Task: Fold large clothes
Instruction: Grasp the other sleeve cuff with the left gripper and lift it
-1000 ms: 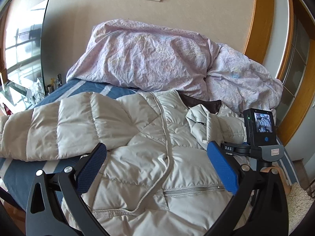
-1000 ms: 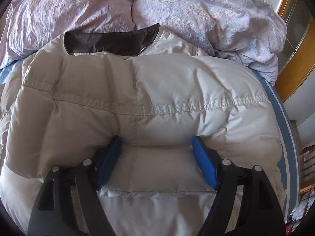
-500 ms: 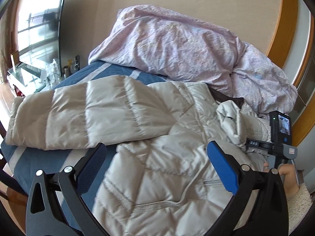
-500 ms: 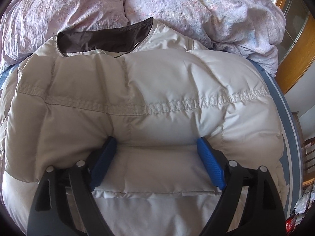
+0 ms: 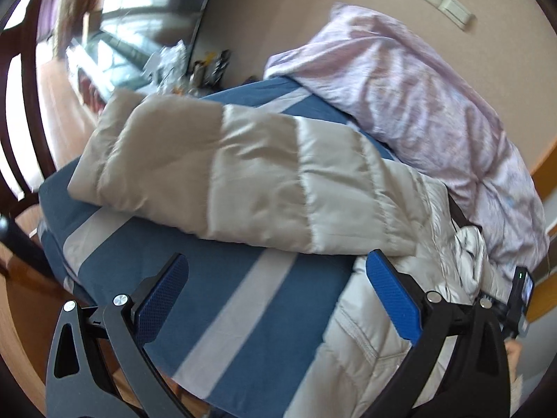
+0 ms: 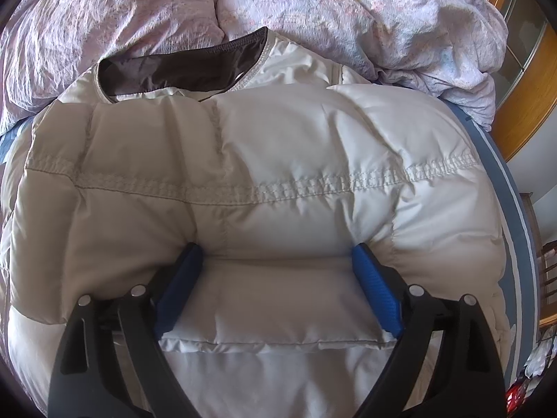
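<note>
A cream puffer jacket (image 5: 365,348) lies on a blue striped bed sheet (image 5: 209,296). Its left sleeve (image 5: 243,174) stretches out flat toward the bed's left edge. My left gripper (image 5: 275,261) hovers open over the sheet just short of that sleeve, with nothing between its fingers. In the right wrist view the other sleeve (image 6: 261,156) is folded across the jacket's chest, below the dark collar lining (image 6: 174,73). My right gripper (image 6: 276,249) straddles this sleeve's cuff end. Its jaws are opening and the puffy cuff lies loose between the blue pads (image 6: 376,292).
A crumpled lilac quilt (image 5: 417,87) is heaped at the head of the bed (image 6: 348,10). A cluttered glass-topped side table (image 5: 115,59) stands beyond the bed's left edge, with wooden floor below. Wooden trim (image 6: 522,97) runs along the bed's right side.
The left gripper swung left and rolled, from over the jacket's body to the bare sheet beside the outstretched sleeve. The right jaws widened around the folded cuff and stayed in place.
</note>
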